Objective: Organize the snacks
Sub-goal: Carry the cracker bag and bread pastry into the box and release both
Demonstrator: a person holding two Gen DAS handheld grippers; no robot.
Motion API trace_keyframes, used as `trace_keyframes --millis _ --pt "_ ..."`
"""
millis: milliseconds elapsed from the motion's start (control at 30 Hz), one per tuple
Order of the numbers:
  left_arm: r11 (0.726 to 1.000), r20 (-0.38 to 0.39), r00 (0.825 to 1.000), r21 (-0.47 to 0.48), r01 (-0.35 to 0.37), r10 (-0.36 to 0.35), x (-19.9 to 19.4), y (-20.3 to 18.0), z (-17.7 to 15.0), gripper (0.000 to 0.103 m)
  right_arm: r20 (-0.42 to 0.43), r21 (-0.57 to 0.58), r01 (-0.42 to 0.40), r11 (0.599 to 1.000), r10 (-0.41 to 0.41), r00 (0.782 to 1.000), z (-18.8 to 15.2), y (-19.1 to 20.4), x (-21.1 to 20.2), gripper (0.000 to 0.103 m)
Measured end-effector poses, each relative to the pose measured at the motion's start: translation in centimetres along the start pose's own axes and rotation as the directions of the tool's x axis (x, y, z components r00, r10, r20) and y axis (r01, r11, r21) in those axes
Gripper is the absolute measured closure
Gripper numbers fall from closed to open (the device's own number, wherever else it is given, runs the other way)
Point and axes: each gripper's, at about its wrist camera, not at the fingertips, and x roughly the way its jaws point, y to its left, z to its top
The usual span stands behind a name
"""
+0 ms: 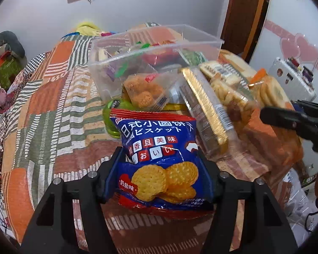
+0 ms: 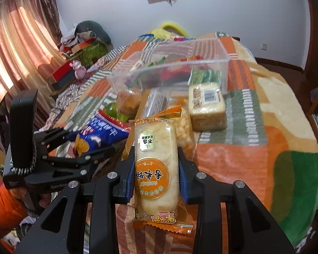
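From the left wrist we find the left gripper (image 1: 159, 169) clamped on a blue biscuit bag (image 1: 156, 158), held short of the clear bin (image 1: 154, 48), which already holds several packets. Loose snacks, among them a gold-edged pack (image 1: 203, 110), lie just before it.

From the right wrist we find the right gripper (image 2: 156, 175) grasping an orange rice-cracker packet (image 2: 156, 169). A bread pack (image 2: 207, 108) sits outside the bin; its neighbours are blurred, probably unsorted. We judge the task partly done.
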Motion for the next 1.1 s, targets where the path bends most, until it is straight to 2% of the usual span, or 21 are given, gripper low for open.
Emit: trace_keyframes --millis 267,533,867,1000,1100 --pt "1.0 0.093 0.996 -0.025 -0.007 0.009 -4.0 0.4 1.6 0.039 0.078 0.002 0.016 1.0 -0.016 0.997 2.0 -0.2 -1.9 0.072" --pt "0.998 0.172 0.985 -0.059 -0.005 0.015 -5.6 1.5 4.9 0.039 0.144 -0.021 0.034 0.999 -0.03 0.989 4.6 0.0 -2.7 0.072" --pt "0.995 0.224 0.973 -0.097 -0.027 0.048 -4.0 3.6 9.8 0.039 0.217 -0.037 0.049 0.998 -0.039 0.975 8.3 -0.2 -2.3 0.072" --pt "0.993 0.221 0.974 -0.118 -0.025 0.05 -2.6 4.5 11.6 0.039 0.228 -0.044 0.052 0.998 -0.04 0.973 10.1 -0.3 -1.2 0.072" --pt "0.992 0.222 0.972 -0.113 -0.049 0.074 -1.3 5.0 12.9 0.039 0.224 -0.044 0.048 0.998 -0.037 0.974 11.5 -0.5 0.0 0.072"
